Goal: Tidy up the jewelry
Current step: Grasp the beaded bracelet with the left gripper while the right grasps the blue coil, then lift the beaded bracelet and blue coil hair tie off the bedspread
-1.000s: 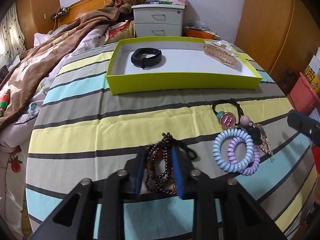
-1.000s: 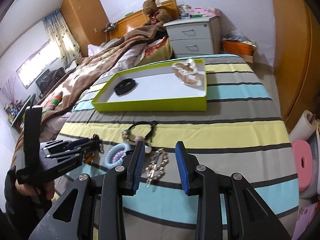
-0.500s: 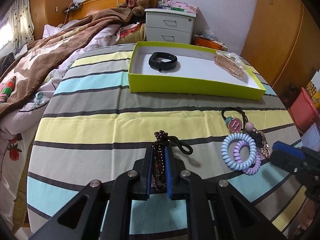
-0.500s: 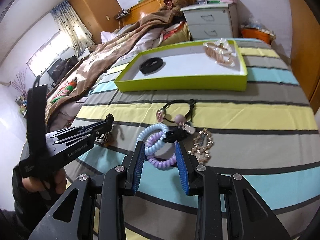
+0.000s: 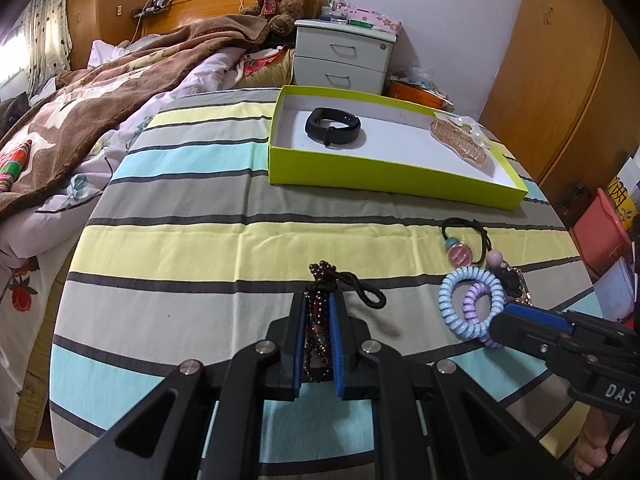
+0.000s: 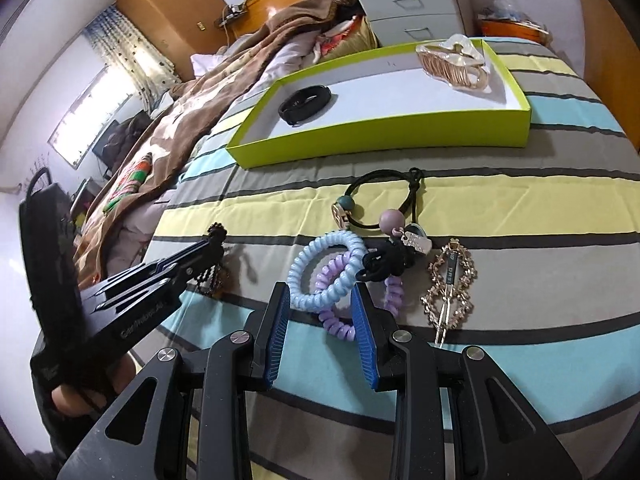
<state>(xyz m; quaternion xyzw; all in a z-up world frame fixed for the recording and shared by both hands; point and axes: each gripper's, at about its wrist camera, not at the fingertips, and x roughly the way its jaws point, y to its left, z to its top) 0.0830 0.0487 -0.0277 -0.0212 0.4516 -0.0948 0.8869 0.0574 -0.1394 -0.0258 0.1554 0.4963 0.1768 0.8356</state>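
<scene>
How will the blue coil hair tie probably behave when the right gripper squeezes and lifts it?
The blue coil hair tie looks like springy spiral plastic, so it will probably flatten between the open right gripper and rebound. It overlaps the purple coil tie, which may snag and come along. It seems light and unlikely to break.

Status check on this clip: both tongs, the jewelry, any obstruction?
Left tongs shut on dark bead bracelet. Right tongs open, straddling blue coil tie. Green tray ahead, path clear.
</scene>
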